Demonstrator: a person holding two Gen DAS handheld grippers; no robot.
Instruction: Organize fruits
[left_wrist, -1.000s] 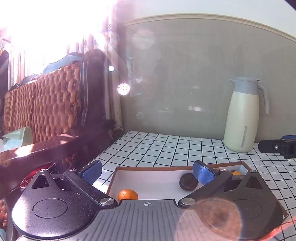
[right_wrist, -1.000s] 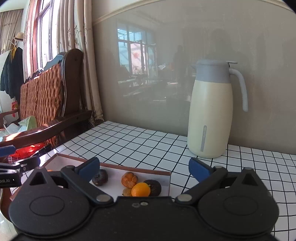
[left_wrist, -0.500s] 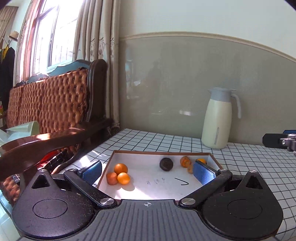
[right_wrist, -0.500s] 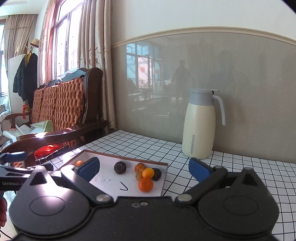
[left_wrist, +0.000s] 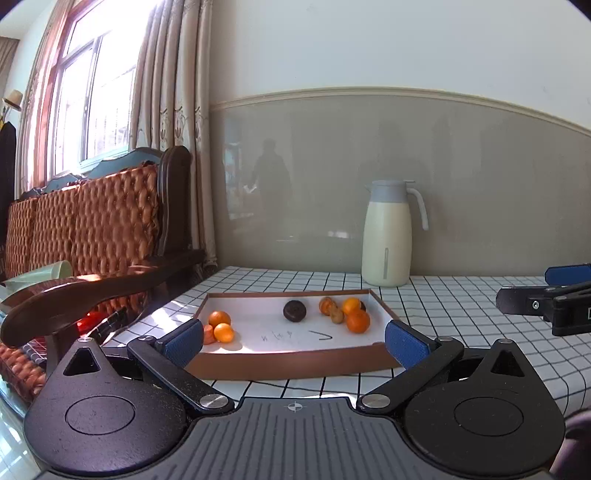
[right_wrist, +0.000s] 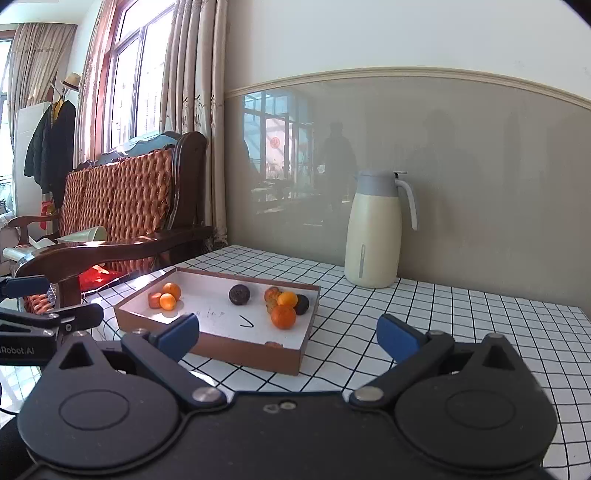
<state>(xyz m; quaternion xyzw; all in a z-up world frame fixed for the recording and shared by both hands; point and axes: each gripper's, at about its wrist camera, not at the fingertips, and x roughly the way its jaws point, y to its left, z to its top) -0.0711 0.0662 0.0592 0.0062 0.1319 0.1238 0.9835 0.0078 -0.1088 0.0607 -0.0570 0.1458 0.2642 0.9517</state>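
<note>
Both the left gripper (left_wrist: 293, 341) and right gripper (right_wrist: 288, 332) gape empty; fruits (right_wrist: 283, 316), perhaps 9, sit in the tray (right_wrist: 243, 354).

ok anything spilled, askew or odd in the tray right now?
Nothing spilled; all the fruit sits inside the tray. One oddity: the dark round fruit lies alone mid-tray, apart from the orange group at the left and the mixed cluster at the right. Pen marks are scribbled on the tray floor. Both grippers have open, empty jaws.
</note>
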